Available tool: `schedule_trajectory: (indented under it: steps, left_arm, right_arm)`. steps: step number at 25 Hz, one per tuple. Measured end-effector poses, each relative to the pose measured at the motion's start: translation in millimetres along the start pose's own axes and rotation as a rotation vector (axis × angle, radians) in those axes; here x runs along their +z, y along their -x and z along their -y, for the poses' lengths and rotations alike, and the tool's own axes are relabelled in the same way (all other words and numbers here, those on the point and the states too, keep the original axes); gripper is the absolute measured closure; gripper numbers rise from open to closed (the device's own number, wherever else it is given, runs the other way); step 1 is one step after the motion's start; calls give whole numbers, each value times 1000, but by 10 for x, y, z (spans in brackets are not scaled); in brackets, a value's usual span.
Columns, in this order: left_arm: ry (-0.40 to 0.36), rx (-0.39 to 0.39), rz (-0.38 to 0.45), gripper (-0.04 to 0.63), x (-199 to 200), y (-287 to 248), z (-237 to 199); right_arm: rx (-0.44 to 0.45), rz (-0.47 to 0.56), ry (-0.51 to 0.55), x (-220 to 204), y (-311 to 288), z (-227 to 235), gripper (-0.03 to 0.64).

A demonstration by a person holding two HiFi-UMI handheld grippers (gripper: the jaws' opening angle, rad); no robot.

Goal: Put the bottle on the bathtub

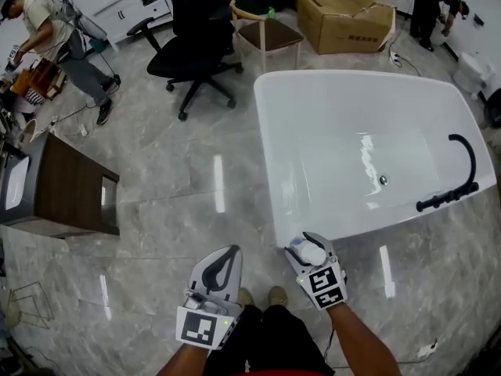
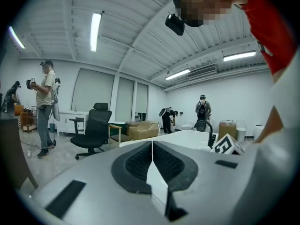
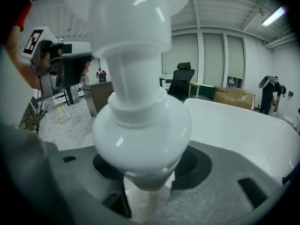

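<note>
A white bottle (image 3: 140, 107) with a rounded shoulder and pump-like top fills the right gripper view, clamped between the jaws. In the head view my right gripper (image 1: 307, 251) is shut on the bottle (image 1: 311, 251) just in front of the near corner of the white bathtub (image 1: 313, 108). The tub's rim (image 3: 243, 125) runs across the right gripper view behind the bottle. My left gripper (image 1: 221, 262) hangs to the left over the marble floor, its jaws pressed together with nothing between them (image 2: 152, 158).
A black faucet (image 1: 462, 175) sits on the tub's right rim. A black office chair (image 1: 196, 41), a wooden chair (image 1: 262, 30) and a cardboard box (image 1: 344, 14) stand beyond the tub. A dark cabinet (image 1: 59, 186) is at left. People work at the far corners.
</note>
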State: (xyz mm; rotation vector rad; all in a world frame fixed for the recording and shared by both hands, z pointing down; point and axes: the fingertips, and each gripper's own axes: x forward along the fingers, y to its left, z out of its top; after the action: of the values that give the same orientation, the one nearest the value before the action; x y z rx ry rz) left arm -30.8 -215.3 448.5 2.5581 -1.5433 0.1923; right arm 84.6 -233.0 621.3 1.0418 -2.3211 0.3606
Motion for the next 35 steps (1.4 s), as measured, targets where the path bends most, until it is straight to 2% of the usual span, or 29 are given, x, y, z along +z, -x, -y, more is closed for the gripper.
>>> schedule_trajectory:
  steps: [9,17,20,23,30,35]
  left_arm:
    - [35,10,-51,583,-316,-127,-326]
    - [28,30,-33,583,-418,-263,-545]
    - [38,12,-69,583,-476,-292,-533]
    - [28,16,-58,583,-456,-335,-555]
    - [42,-16,-104,583,-536,-369,-517]
    - [29,-16,-78,583,-487,-418,-509]
  right_arm:
    - [-6,-78,-8,-279,-612,79,374]
    - [-17,-112,-30,-410,-856,141,373]
    - [-18,-122,-39,-443,-900,176,371]
    - [-20,-113,-44,-442,-932,194,371]
    - [-19,-75,-36,-414,-985,184,365]
    - [-28,-55,-53,-391,-967,238,299]
